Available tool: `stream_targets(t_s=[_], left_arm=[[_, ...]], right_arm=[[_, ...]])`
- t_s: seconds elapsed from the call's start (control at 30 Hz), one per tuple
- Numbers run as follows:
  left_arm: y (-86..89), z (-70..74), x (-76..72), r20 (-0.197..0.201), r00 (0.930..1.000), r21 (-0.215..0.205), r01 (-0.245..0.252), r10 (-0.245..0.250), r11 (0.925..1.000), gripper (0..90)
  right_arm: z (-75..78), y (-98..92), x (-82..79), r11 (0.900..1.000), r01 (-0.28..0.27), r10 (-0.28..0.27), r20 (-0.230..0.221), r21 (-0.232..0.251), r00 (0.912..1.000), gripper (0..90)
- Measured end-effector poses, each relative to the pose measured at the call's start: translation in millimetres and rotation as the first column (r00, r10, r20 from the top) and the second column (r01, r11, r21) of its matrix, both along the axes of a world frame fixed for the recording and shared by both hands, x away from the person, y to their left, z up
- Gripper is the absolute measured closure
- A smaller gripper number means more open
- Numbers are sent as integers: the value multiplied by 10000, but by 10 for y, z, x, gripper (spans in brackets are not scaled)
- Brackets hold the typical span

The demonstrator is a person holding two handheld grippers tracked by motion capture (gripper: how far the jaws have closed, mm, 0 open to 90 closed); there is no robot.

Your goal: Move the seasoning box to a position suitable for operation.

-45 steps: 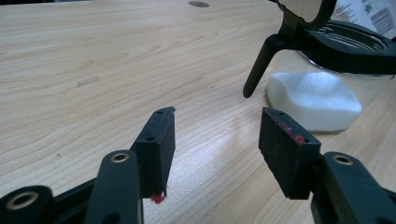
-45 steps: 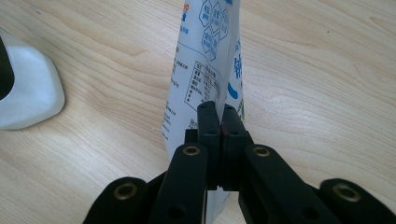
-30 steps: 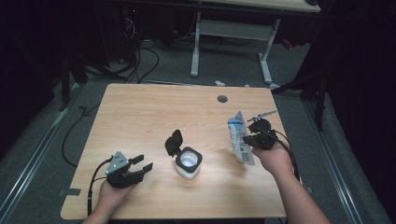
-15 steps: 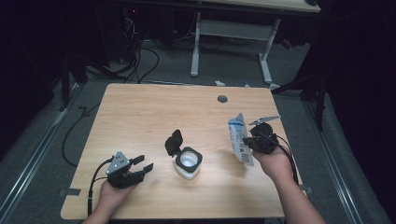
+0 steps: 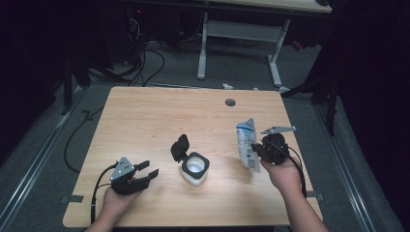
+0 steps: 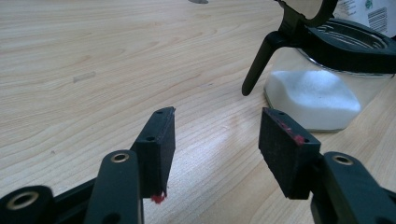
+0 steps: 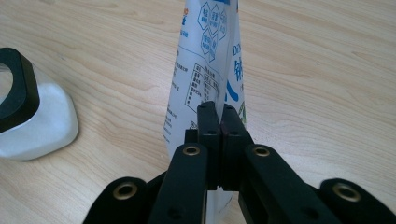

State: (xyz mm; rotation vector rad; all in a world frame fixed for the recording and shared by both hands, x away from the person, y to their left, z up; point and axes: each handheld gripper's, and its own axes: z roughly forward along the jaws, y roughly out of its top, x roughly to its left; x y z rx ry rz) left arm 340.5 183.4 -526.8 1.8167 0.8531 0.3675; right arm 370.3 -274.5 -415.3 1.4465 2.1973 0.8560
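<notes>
The right tool (image 7: 218, 116) pinches a white pouch (image 7: 210, 56), whose print is cut off above. The left tool (image 6: 215, 135) gapes empty beside the half-seen jar (image 6: 317, 100).

The pouch (image 7: 205, 70) print is too small to read, its top cut off.
</notes>
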Motion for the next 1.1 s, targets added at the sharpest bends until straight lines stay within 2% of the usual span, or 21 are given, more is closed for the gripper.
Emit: stream_targets(t_s=[0.27, 0.43, 0.5, 0.57, 0.9, 1.1], left_arm=[[14, -1, 10, -40, 10000, -13, -12, 12, 10000, 483], [21, 10, 7, 45, 10000, 90, -61, 61, 9999, 483], [19, 9, 7, 64, 10000, 135, -75, 74, 9999, 483], [17, 7, 9, 54, 10000, 155, -66, 66, 9999, 483], [19, 0, 14, -30, 10000, 198, -85, 86, 9998, 484], [5, -10, 10, 124, 9999, 410, -103, 98, 9991, 484]], right_arm=[[-52, -14, -71, 9999, 119, -124, 478, 111, 9988, 895], [-89, -32, -110, 9994, 138, -160, 708, 314, 9974, 896], [-98, -47, -128, 9981, 177, -224, 816, 584, 9964, 895], [-98, -54, -145, 9983, 181, -234, 961, 552, 9951, 895], [-174, -101, -253, 9938, 383, -562, 1736, 1047, 9832, 896], [-257, -141, -301, 9889, 500, -802, 2194, 1398, 9723, 897]])
